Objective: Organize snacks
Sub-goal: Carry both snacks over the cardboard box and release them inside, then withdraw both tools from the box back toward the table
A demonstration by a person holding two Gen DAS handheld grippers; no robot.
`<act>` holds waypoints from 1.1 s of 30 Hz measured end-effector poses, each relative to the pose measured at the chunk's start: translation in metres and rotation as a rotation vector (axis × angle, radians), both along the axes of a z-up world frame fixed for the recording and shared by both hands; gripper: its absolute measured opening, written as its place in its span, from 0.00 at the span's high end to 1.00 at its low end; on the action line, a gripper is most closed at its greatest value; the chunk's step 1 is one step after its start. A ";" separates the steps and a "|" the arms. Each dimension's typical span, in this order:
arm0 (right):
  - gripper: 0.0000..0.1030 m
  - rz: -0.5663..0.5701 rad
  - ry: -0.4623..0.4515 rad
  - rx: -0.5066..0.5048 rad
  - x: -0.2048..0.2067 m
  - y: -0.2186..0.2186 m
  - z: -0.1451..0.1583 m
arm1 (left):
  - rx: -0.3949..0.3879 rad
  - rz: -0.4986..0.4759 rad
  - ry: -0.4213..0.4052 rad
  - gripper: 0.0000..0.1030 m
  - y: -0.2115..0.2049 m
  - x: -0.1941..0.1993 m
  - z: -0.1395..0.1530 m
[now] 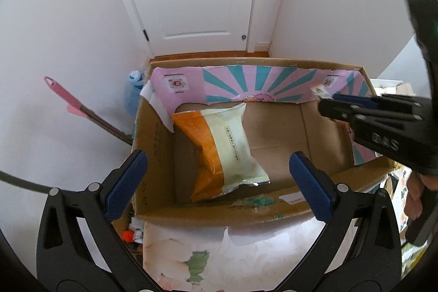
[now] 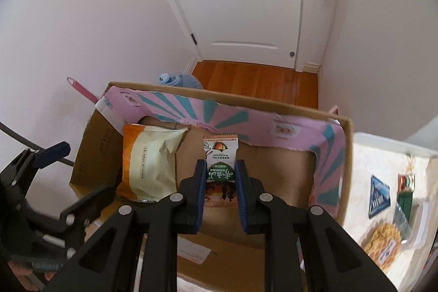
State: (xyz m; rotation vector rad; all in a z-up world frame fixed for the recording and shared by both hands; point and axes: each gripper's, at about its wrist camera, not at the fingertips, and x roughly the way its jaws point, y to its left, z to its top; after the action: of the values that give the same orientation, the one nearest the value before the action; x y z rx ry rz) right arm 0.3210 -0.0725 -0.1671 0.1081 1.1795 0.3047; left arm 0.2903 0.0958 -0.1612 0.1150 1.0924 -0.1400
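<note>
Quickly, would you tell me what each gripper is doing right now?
Left gripper: open, holding nothing.
Right gripper: shut on the small snack packet.

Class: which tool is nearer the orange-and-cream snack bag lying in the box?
Left. The left tool hangs open around the snack bag; the right tool holds another packet beside it.

left gripper [image 1: 219, 168]: jaws spread wide, nothing between the blue pads, pointing forward and down from the near side.
right gripper [image 2: 219, 177]: jaws drawn in close, blue pads pressing both sides of a small snack packet [image 2: 219, 155], which stands upright between them.
relative pose: right gripper sits to the right of the left one, reaching farther in; the two are apart.
</note>
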 end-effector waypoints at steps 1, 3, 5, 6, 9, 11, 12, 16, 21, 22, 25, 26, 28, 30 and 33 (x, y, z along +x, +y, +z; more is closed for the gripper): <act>0.82 0.012 0.010 -0.003 0.004 0.003 -0.002 | 0.002 0.003 -0.003 0.00 0.001 -0.002 0.001; 0.82 0.028 0.030 -0.008 0.011 0.008 -0.007 | 0.004 0.012 -0.006 0.00 0.002 -0.003 0.001; 0.82 0.036 0.055 -0.001 0.014 0.009 -0.013 | 0.005 0.021 -0.006 0.00 0.005 -0.006 0.003; 0.82 0.034 0.071 0.018 0.017 0.010 -0.018 | 0.006 0.024 -0.006 0.00 0.005 -0.007 0.003; 0.52 0.020 0.102 0.077 0.023 0.009 -0.027 | 0.012 0.030 -0.006 0.00 0.007 -0.009 0.002; 0.01 -0.006 0.099 0.092 0.023 0.005 -0.028 | 0.014 0.032 -0.006 0.00 0.007 -0.010 0.002; 0.00 -0.009 0.096 0.096 0.022 0.004 -0.027 | 0.014 0.033 -0.006 0.00 0.007 -0.010 0.002; 0.00 -0.012 0.081 0.102 0.018 -0.002 -0.021 | 0.012 0.033 -0.007 0.00 0.006 -0.010 0.001; 0.00 -0.014 0.061 0.099 0.012 -0.005 -0.010 | 0.006 0.026 -0.015 0.00 0.006 -0.011 0.005; 0.00 -0.013 0.055 0.096 0.011 -0.004 -0.008 | 0.007 0.024 -0.018 0.00 0.006 -0.012 0.006; 0.00 -0.010 0.038 0.088 0.008 -0.003 -0.002 | 0.006 0.019 -0.025 0.00 0.006 -0.013 0.010; 0.00 -0.009 0.032 0.084 0.007 -0.002 0.000 | 0.005 0.017 -0.031 0.00 0.006 -0.014 0.013; 0.00 -0.010 0.015 0.069 0.003 -0.001 0.006 | 0.005 0.011 -0.047 0.00 0.006 -0.017 0.019; 0.00 -0.008 -0.007 0.057 -0.001 -0.002 0.014 | 0.008 0.003 -0.064 0.00 0.004 -0.021 0.027; 0.00 -0.014 -0.048 0.045 -0.010 -0.003 0.031 | 0.001 -0.003 -0.092 0.00 0.003 -0.027 0.040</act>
State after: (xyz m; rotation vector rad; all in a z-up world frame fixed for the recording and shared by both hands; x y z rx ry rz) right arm 0.3110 -0.0759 -0.1364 0.1479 1.1239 0.3198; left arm 0.2634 0.0984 -0.1211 0.1227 1.0002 -0.1355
